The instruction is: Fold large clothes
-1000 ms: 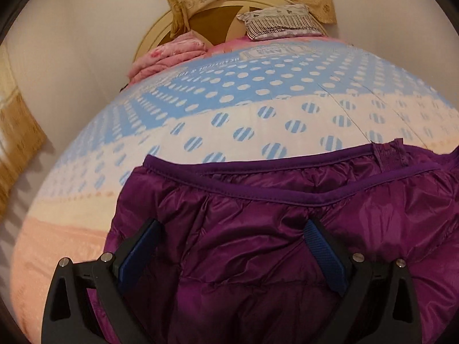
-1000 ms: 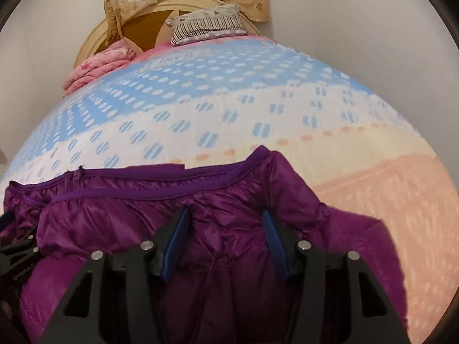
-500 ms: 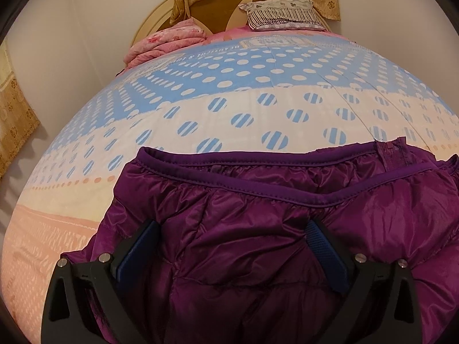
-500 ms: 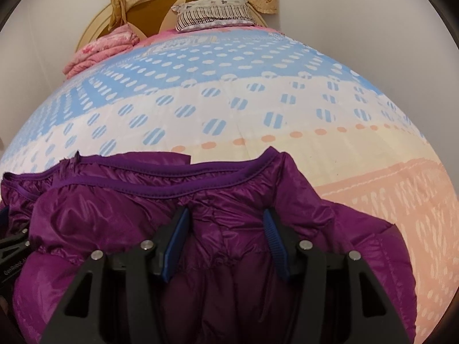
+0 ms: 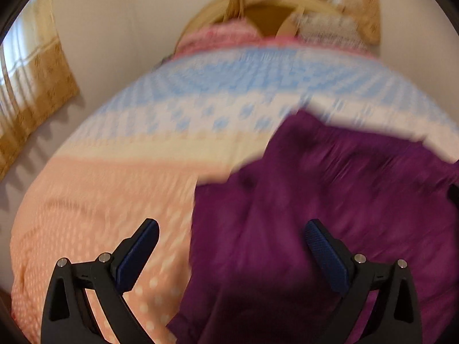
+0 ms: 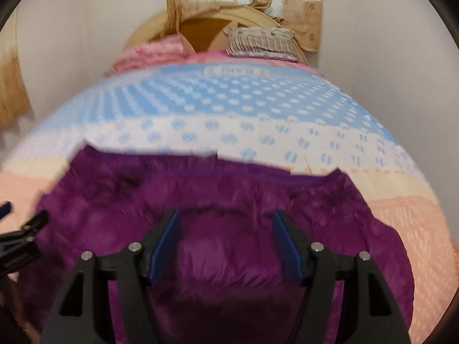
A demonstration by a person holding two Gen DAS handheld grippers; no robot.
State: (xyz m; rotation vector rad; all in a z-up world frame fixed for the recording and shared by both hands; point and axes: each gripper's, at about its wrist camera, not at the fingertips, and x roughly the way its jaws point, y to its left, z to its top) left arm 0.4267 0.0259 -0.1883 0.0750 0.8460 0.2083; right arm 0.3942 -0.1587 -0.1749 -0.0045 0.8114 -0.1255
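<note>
While the purple jacket (image 6: 229, 206) lies bunched on the bed (image 6: 258, 120), my left gripper (image 5: 231, 240) and right gripper (image 6: 226, 229) are both wide apart, grasping nothing. I think most folding is left.

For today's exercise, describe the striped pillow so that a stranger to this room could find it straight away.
Start at the bed with the dotted blue, white and peach cover and look to its far end, at the rounded wooden headboard. The striped pillow lies there on the right, grey and white, unlike the folded pink bedding to its left.
</note>
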